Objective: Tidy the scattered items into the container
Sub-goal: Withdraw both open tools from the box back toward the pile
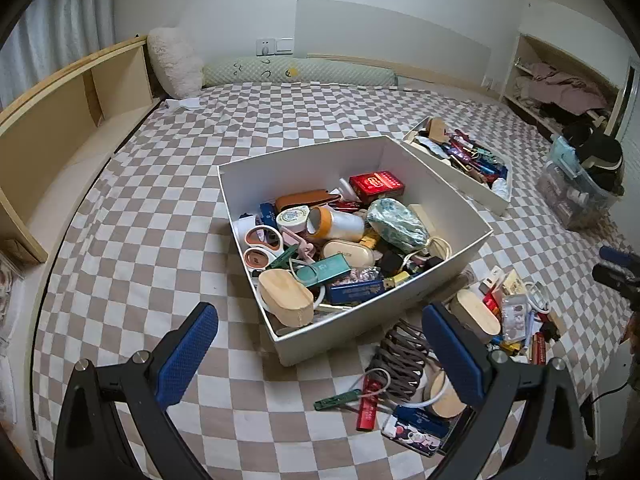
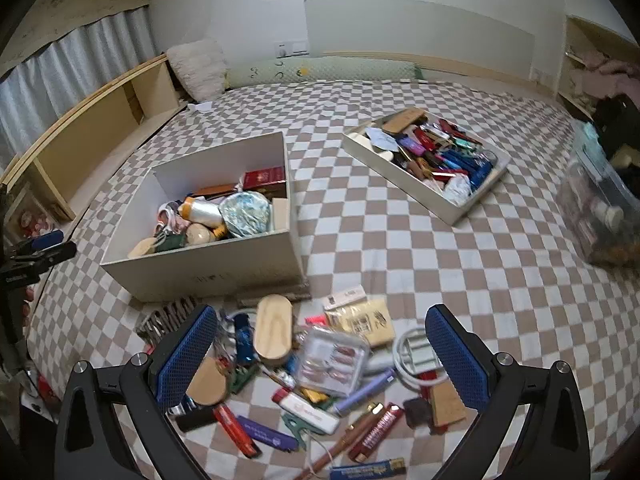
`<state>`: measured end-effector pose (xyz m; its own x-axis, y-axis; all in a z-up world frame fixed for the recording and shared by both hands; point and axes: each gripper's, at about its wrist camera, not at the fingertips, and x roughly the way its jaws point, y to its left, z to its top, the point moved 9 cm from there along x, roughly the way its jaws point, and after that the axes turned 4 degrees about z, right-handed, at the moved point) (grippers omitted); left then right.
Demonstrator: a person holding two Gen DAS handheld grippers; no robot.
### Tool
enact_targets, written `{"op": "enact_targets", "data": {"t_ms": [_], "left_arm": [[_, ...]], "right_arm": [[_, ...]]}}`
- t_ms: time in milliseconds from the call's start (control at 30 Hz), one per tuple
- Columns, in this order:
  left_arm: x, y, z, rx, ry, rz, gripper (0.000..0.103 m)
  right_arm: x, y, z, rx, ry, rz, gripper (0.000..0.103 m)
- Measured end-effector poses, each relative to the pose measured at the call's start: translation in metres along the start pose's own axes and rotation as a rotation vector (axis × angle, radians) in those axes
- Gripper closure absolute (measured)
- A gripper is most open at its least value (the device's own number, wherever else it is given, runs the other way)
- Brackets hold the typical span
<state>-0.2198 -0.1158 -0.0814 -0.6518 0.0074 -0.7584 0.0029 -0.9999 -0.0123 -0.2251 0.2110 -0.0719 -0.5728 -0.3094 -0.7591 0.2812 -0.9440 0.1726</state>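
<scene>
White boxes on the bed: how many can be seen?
2. The deep white box stands at the left, near the loose pile. The shallow white tray lies farther back at the right. Both hold small items. A clear plastic bin at the right edge is not counted.

Your left gripper (image 1: 320, 354) has black angular arms, round silver screws at the joints, and blue dimpled pads (image 1: 185, 354); your right gripper (image 2: 322, 354) looks identical, its blue pads (image 2: 456, 354) perhaps slightly blurred at the edges.
</scene>
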Motion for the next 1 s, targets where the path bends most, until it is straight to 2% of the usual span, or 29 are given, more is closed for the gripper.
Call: {"op": "enact_targets", "data": {"t_ms": [133, 200, 400, 533, 800, 1000], "left_arm": [[-0.009, 0.002, 0.001, 0.026, -0.051, 0.022, 0.0], [-0.014, 0.003, 0.003, 0.02, -0.075, 0.008, 0.0], [-0.019, 0.006, 0.001, -0.007, -0.105, -0.038, 0.0], [-0.017, 0.004, -0.005, 0.019, -0.112, -0.034, 0.0], [0.002, -0.009, -0.035, 0.132, -0.035, -0.044, 0.0], [0.016, -0.014, -0.054, 0.17, 0.032, -0.059, 0.001]], "right_arm": [[0.0, -0.014, -0.02, 0.019, 0.01, 0.001, 0.0], [0.001, -0.022, -0.031, 0.021, 0.015, -0.012, 0.0], [0.006, -0.044, -0.066, 0.051, 0.011, -0.023, 0.0], [0.011, -0.056, -0.085, 0.085, 0.017, -0.021, 0.0], [0.019, -0.073, -0.116, 0.156, 0.006, -0.007, 0.0], [0.024, -0.073, -0.135, 0.193, 0.004, 0.059, 0.0]]}}
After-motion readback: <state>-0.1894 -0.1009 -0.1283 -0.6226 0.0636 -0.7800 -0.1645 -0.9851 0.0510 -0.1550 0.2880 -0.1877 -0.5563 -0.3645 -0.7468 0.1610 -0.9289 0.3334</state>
